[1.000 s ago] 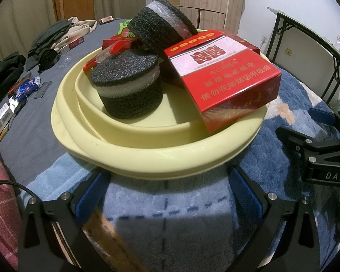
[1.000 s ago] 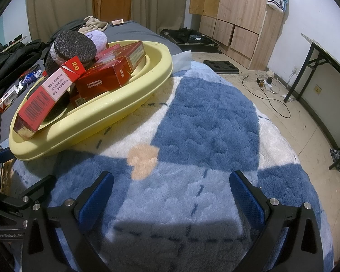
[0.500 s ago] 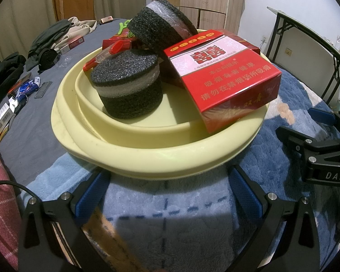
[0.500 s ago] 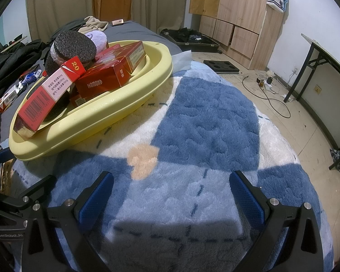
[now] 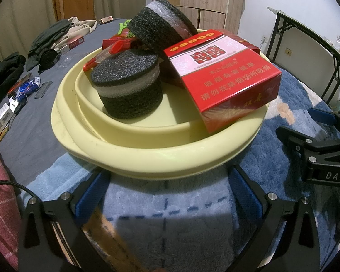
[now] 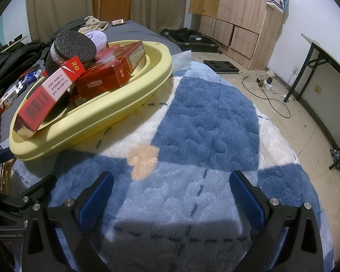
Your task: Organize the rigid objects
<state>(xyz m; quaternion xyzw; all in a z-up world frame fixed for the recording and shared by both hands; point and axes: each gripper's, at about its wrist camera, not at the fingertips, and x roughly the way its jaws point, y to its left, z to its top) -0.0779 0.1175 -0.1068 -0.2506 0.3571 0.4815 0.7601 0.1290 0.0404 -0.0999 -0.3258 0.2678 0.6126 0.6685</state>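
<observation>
Left wrist view shows me the pale yellow oval plastic basin [image 5: 161, 156] sitting on the fluffy blue-and-white blanket [image 5: 165, 204] over the bed, piled with a red rectangular cigarette carton [image 5: 224, 77], a black-and-grey foam cylinder [image 5: 127, 88] standing upright, and a second black foam cylinder [image 5: 161, 27] tilted on top. My left hand-held gripper [image 5: 165, 195] is spread wide and holds nothing, just short of the basin's rim; my right hand-held gripper [image 6: 170, 195] is equally wide and empty over bare blanket, with the basin off to its left. What worries me is the carton: it leans over the basin's near rim, so I judge a nudge to the rim could tip it out. The tilted cylinder looks ready to roll, and the soft blanket gives the basin a poor footing.
</observation>
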